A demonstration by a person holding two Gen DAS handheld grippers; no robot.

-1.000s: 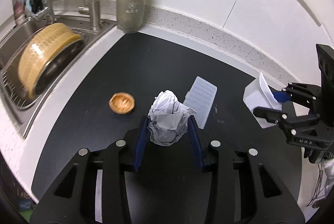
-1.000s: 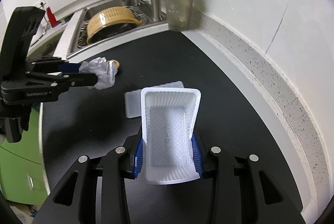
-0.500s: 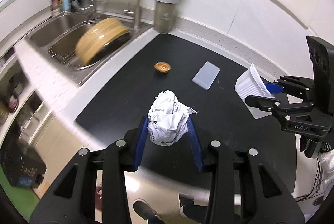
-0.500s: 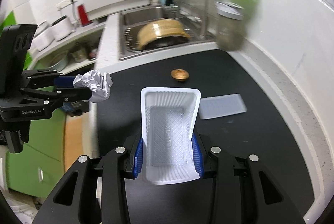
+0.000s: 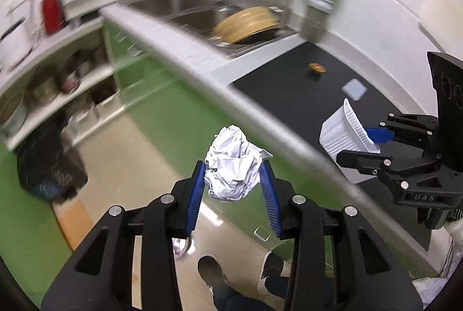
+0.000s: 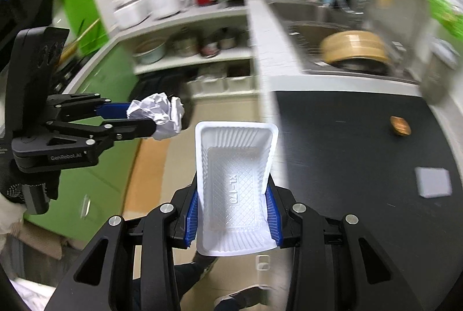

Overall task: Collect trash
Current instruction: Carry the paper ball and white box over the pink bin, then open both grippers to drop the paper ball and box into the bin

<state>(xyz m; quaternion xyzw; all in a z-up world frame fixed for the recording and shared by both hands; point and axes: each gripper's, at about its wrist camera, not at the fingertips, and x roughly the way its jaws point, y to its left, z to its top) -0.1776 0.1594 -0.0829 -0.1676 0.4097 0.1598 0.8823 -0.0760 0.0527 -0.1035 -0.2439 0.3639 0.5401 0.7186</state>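
Observation:
My left gripper (image 5: 233, 186) is shut on a crumpled white paper ball (image 5: 231, 166) and holds it over the floor, off the counter's front edge. It also shows in the right wrist view (image 6: 157, 115). My right gripper (image 6: 231, 209) is shut on a white plastic tray (image 6: 234, 183), held upright near the counter's edge; the tray also shows in the left wrist view (image 5: 345, 137). A brown round scrap (image 6: 400, 125) and a flat white lid (image 6: 433, 182) lie on the black countertop (image 6: 347, 166).
A black trash bag (image 5: 43, 163) stands on the floor at the left by open shelves with pots (image 6: 188, 47). A sink (image 5: 202, 9) holding a yellow basket (image 5: 246, 24) is beyond the counter. Green cabinet fronts (image 5: 162, 96) run below. The person's shoes (image 5: 211, 272) are underneath.
Both grippers have pulled back from the counter and swung left, carrying the paper ball and the tray out over the floor. The scrap and lid stay on the counter.

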